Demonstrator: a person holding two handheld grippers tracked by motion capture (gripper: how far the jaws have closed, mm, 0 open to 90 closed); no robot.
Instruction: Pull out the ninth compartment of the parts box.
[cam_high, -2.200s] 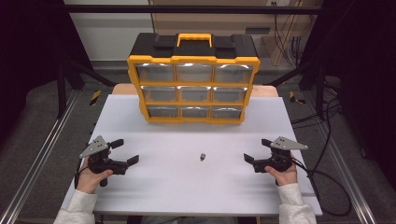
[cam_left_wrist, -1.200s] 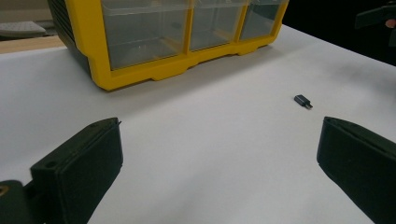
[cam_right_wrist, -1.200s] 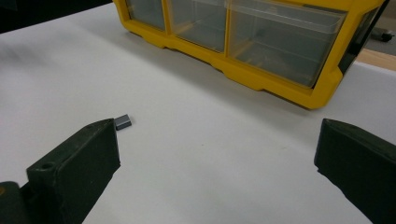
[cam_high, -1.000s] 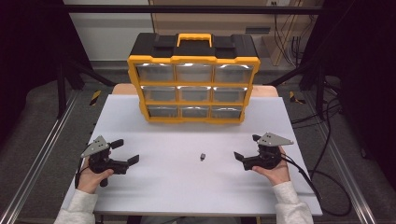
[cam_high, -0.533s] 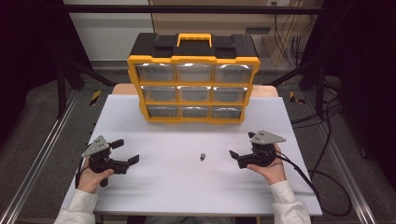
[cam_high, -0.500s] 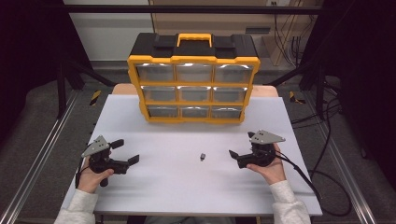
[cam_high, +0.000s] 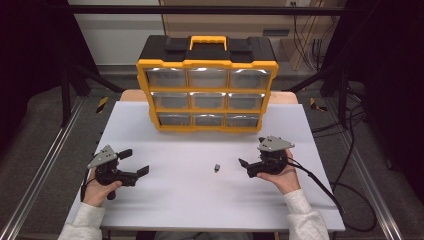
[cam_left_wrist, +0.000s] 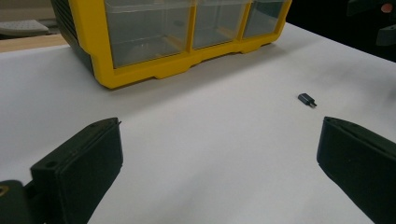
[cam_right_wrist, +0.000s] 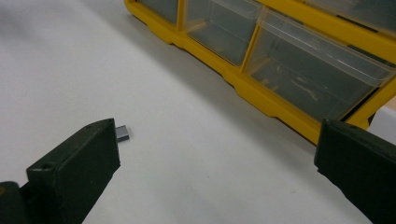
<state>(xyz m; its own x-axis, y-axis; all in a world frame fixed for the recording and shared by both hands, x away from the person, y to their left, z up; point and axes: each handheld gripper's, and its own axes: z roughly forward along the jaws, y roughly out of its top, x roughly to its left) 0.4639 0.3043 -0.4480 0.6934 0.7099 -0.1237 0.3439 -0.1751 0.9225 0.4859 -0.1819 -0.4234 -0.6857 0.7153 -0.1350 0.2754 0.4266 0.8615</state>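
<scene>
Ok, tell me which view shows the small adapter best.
The left gripper view: the adapter lies whole and unobstructed on the table. In the right gripper view a jaw hides part of it. In the high view it is a tiny speck.

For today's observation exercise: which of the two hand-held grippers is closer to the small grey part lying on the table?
The right hand-held gripper. It sits just beside the small grey part, while the left hand-held gripper rests much farther off.

Matt white table (cam_high: 190, 200), glossy plastic organizer (cam_high: 207, 65)

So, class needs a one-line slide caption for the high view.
Open right gripper nears a small adapter on the white table before a drawer box.
</scene>
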